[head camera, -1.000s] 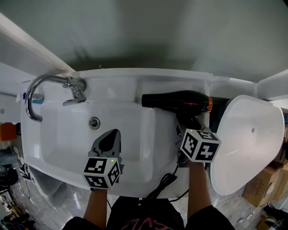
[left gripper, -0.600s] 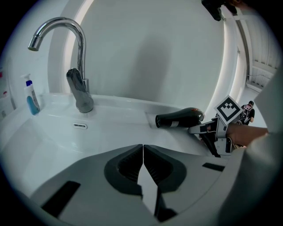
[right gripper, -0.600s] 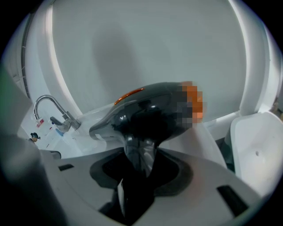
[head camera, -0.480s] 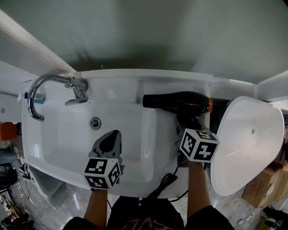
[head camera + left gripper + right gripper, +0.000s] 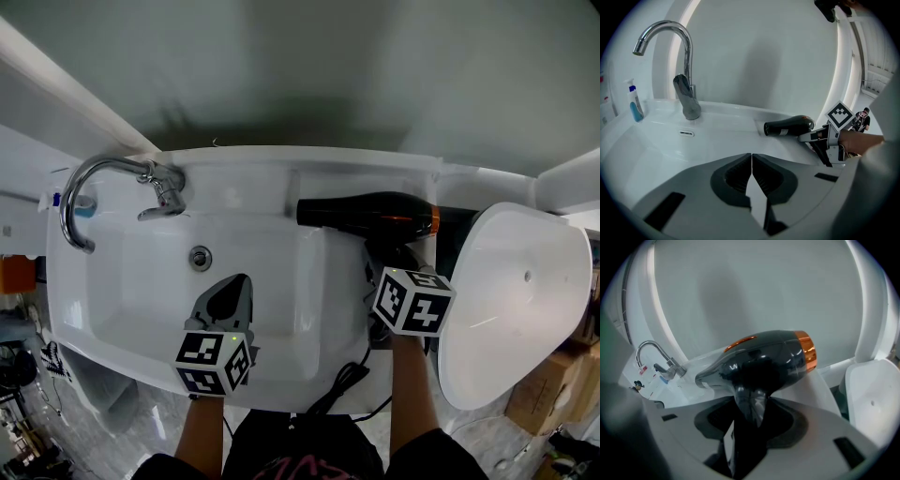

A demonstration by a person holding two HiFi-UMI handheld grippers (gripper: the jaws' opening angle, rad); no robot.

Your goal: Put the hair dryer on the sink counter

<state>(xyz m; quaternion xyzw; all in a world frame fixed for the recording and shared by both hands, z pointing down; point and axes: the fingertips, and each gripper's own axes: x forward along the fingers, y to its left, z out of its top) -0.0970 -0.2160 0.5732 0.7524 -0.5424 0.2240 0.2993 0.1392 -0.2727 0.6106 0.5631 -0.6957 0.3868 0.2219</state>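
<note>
Faucet [image 5: 103, 183]: a chrome swan-neck at the left end of the sink, with a small blue bottle [image 5: 633, 101] beside it. Neither plays a part in the step.

Sink basin [image 5: 131, 281]: white and bare. Its sloping inner wall begins just in front of the dryer's nozzle.

Left gripper [image 5: 751, 168]: it hangs over the front of the basin with its jaws pressed together on nothing, well apart from the dryer.

Hair dryer [image 5: 370, 211]: a black body with an orange band, lying on the sink counter [image 5: 309, 169] at the back right. The nozzle points left toward the basin. We judge the placing as good as done.

Risk: the body is round and the counter slick, so the dryer could roll or slide nozzle-first into the basin if a pad drags the handle as the gripper leaves. The cord [image 5: 342, 384] trails off the front edge, and a snag on it would tug the dryer the same way.

Right gripper [image 5: 749, 420]: its jaws are opening. The dryer's handle stands between them, with a sliver of light along one side, so we read the hold as let go. The body lies just beyond the tips and crosswise to them.

White oval lid [image 5: 511, 300]: it stands just to the right of the counter, close enough for a wide withdrawal to knock it.
</note>
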